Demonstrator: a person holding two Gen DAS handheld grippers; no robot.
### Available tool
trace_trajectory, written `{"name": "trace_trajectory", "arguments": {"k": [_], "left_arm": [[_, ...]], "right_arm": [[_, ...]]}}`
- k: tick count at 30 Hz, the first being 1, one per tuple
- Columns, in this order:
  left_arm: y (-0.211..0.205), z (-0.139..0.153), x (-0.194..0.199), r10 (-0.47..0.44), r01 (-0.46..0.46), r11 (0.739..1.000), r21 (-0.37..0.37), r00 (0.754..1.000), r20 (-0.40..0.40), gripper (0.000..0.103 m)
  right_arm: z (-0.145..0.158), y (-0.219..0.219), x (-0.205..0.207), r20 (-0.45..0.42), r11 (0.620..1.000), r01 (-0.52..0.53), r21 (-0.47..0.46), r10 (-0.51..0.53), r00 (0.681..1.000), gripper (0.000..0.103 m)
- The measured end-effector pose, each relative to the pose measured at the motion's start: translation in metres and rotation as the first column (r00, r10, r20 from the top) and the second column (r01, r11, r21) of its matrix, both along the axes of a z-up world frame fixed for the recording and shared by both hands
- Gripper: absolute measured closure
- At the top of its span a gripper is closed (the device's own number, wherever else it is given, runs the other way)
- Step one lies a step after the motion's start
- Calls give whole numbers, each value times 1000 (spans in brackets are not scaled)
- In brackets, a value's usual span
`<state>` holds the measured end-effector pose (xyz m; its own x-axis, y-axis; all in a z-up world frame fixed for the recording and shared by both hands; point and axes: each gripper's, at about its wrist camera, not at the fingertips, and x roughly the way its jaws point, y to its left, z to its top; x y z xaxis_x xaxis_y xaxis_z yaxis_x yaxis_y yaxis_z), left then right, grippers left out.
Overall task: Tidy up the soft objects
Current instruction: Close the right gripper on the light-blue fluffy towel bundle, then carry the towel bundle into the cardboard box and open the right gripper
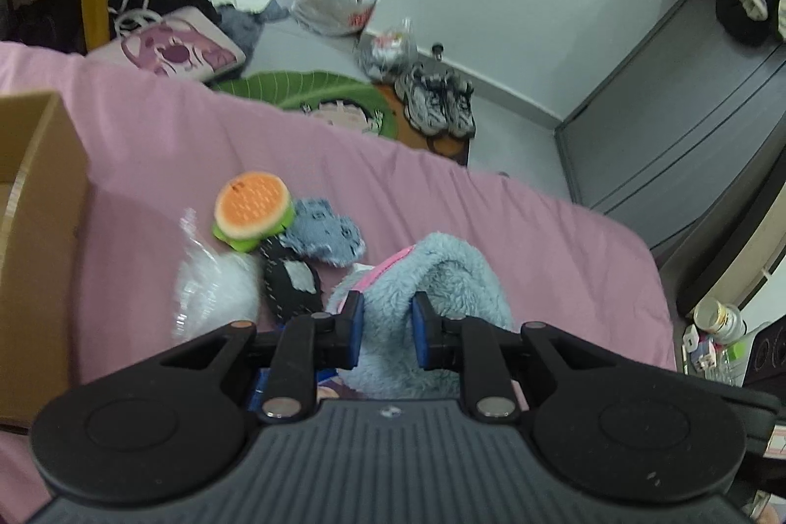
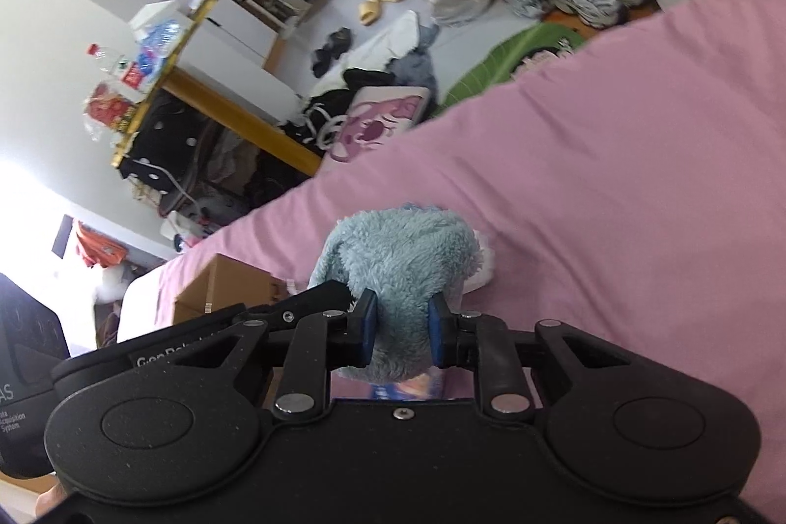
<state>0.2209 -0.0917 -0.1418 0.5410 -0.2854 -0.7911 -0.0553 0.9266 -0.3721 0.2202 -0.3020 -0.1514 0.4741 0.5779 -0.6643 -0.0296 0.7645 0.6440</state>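
Here both grippers pinch the fluffy blue plush [image 1: 437,278]: the left gripper [image 1: 388,330] and the right gripper [image 2: 403,330] each have their pads pressed into its fur above the pink bedspread [image 1: 491,205]. Farther left lie a burger toy [image 1: 253,209] and a cardboard box [image 1: 34,229].

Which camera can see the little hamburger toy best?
The left wrist view. The hamburger toy lies in plain sight on the pink bedsheet, orange top and green edge showing, beside a grey-blue plush. The right wrist view doesn't show it at all; there the fluffy blue plush fills the middle.
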Motion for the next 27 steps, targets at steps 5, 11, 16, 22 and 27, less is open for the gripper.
{"name": "trace_trajectory", "arguments": {"k": [5, 11, 16, 22, 27], "left_arm": [[17, 20, -10, 37, -37, 999, 4, 999, 39, 84], [46, 39, -27, 90, -91, 996, 1, 993, 79, 84], [70, 52, -39, 133, -133, 991, -1, 986, 101, 84], [101, 64, -49, 194, -193, 981, -23, 973, 122, 84], [125, 73, -54, 240, -236, 971, -44, 961, 141, 84]], "right_arm": [[17, 16, 0, 48, 999, -32, -1, 32, 998, 83], [32, 42, -2, 84, 997, -81, 7, 80, 993, 82], [44, 67, -4, 115, 992, -124, 1, 123, 986, 83], [57, 97, -6, 144, 986, -167, -8, 166, 976, 83], [69, 122, -5, 168, 980, -198, -26, 199, 965, 82]]}}
